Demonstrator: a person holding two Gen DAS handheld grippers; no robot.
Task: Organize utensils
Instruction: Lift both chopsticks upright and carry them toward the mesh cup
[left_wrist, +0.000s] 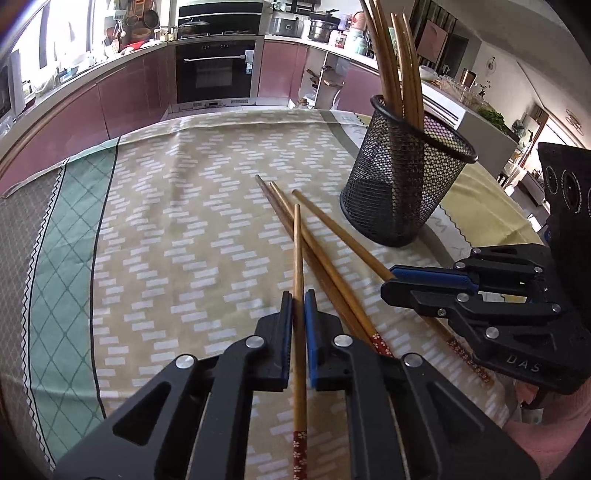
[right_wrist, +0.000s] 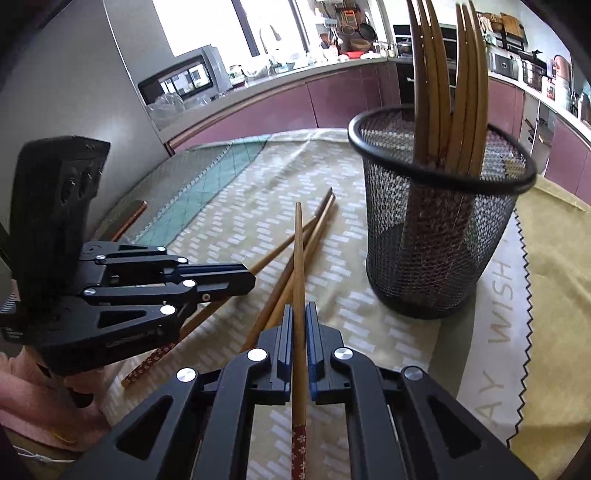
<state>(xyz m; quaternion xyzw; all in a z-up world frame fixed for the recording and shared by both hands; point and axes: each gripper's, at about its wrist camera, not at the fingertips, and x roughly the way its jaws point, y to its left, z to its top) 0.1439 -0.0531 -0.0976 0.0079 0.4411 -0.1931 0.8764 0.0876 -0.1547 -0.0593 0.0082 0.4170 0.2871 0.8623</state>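
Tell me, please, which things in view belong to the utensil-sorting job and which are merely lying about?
Job: left gripper and right gripper, each shut on a chopstick; loose chopsticks; mesh holder with chopsticks already in it.

Lying about: oven, microwave, countertop pots.

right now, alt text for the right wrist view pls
The right gripper is shut on a wooden chopstick pointing forward over a patterned tablecloth. Ahead to its right, a black mesh holder stands holding more chopsticks; the left gripper grips another chopstick on the left.
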